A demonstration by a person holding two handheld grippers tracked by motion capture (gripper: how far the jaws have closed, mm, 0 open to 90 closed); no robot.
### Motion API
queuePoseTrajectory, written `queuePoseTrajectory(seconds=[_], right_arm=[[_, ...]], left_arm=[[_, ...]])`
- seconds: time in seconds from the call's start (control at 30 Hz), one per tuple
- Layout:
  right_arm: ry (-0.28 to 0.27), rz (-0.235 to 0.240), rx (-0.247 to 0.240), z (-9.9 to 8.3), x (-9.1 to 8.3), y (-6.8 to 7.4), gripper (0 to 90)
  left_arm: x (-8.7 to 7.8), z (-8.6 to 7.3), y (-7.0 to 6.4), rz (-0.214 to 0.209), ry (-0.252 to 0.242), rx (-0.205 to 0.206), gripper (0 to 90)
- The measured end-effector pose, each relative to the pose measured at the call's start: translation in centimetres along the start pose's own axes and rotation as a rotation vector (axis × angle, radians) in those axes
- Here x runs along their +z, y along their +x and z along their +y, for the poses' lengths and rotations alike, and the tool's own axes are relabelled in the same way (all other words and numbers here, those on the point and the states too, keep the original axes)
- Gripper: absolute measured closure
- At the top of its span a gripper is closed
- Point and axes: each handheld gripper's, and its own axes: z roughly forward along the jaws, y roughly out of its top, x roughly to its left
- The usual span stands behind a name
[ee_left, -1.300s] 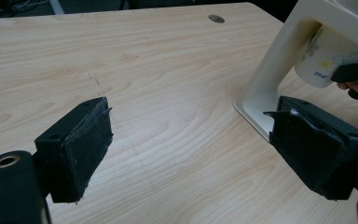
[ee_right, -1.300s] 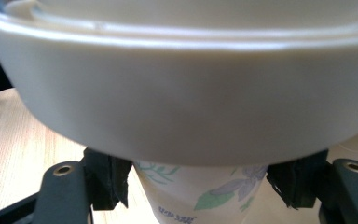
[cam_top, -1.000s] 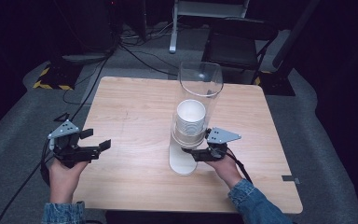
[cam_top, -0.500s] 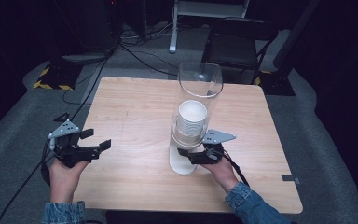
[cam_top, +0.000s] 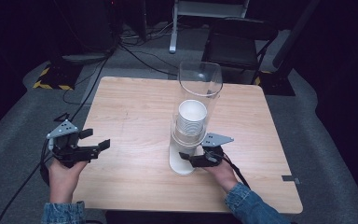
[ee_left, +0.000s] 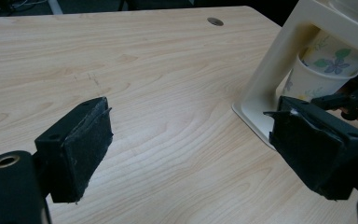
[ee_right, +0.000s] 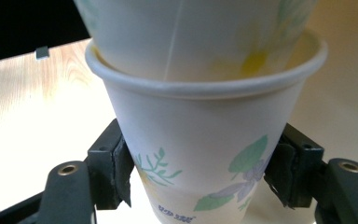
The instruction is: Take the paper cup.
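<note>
the bottom paper cup (ee_right: 205, 140) hangs upright under the dispenser (cam_top: 186, 161) at mid-bench, its axis vertical — the right tool (ee_right: 200, 179) clenches its sides, so it likely pulls down; the left tool (ee_left: 191, 140) waits released, well left.

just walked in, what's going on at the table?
A person holds tongs in each hand at a wooden table. The right tongs are closed on the lowest paper cup hanging from the bottom of a cup dispenser, with the next cup nested inside it. More cups are stacked in the clear tube above. The left tongs are open, off near the table's left edge, holding nothing.
</note>
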Motion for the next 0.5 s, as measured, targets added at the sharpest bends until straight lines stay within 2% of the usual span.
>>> queuePoseTrajectory(seconds=[0.2,0.37,0.5], right_arm=[[0.039,0.001,-0.001,-0.44,0.03,0.00,33.0],[0.116,-0.001,-0.007,-0.91,0.33,0.22,32.9],[0.142,-0.009,-0.016,-1.06,0.28,0.26,32.9]], left_arm=[[0.21,0.04,0.03,-0.010,0.004,-0.001,12.8],[0.38,0.12,0.13,-0.018,0.007,0.000,12.8],[0.49,0.17,0.15,-0.019,0.004,-0.008,12.8]])
